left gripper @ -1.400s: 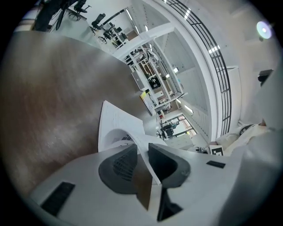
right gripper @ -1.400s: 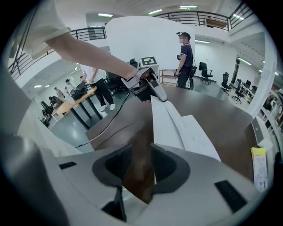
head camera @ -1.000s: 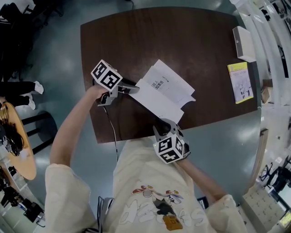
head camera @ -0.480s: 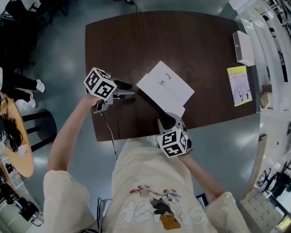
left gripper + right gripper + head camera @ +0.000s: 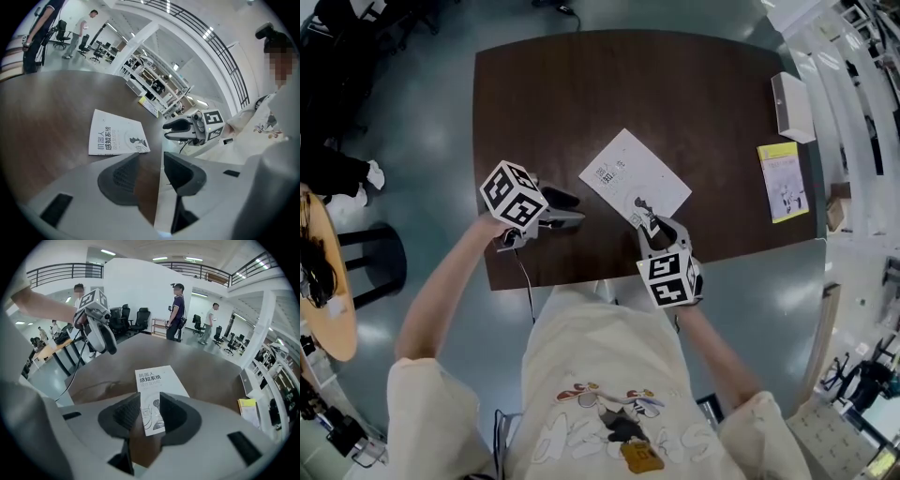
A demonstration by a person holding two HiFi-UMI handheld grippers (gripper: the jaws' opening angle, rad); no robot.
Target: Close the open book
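Note:
The white book [image 5: 635, 178] lies shut and flat on the dark brown table [image 5: 581, 84], front cover up, with dark print on it [image 5: 117, 139] [image 5: 157, 390]. My left gripper [image 5: 574, 208] hovers to the left of the book, apart from it. Its jaws have just been opening and stand open with nothing between them [image 5: 151, 161]. My right gripper [image 5: 649, 222] hangs just above the book's near corner, open, with a gap between the pads [image 5: 150, 406]. Each gripper shows in the other's view: the right gripper [image 5: 187, 130], the left gripper [image 5: 101, 331].
A white box [image 5: 792, 106] and a yellow booklet [image 5: 783, 181] lie at the table's right edge. A black stool [image 5: 375, 253] and a round wooden table [image 5: 328, 309] stand on the floor to the left. People stand far behind the table [image 5: 177, 310].
The book was open with its pages raised between the grippers; now it lies shut. Both grippers have drawn back from it toward the table's near edge.

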